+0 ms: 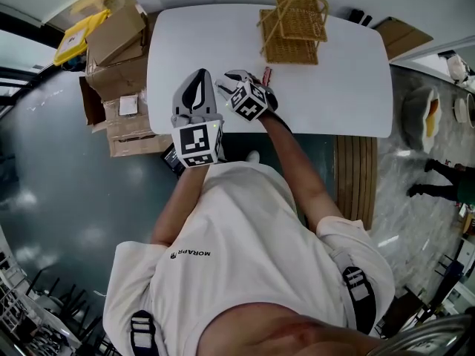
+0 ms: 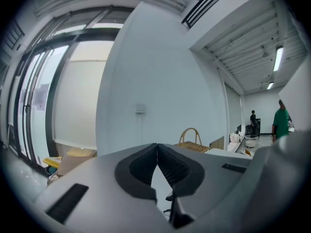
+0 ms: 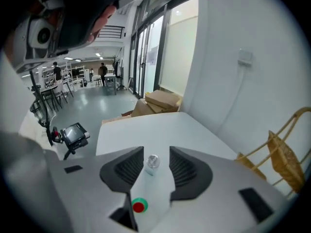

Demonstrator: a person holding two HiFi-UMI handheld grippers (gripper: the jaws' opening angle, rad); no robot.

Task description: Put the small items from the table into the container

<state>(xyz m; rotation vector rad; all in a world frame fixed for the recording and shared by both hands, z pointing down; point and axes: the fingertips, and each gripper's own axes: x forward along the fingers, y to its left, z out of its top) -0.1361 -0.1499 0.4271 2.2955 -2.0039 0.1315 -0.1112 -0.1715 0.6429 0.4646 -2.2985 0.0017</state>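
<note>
Right claw [image 3: 156,150] ribbed, parted, shiny round cap [image 3: 152,161] between

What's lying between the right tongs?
Right gripper view: a small clear, silver-topped object and a red-and-green round piece lie between the open right tongs.

table [image 1: 341,87]: white | on it: wicker basket [image 1: 293,28], clear item [image 3: 152,162], red-green piece [image 3: 139,206]

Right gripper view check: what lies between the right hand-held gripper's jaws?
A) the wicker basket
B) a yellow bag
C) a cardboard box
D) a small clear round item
D: a small clear round item sits on the white table between the open jaws of the right hand-held gripper.
</note>
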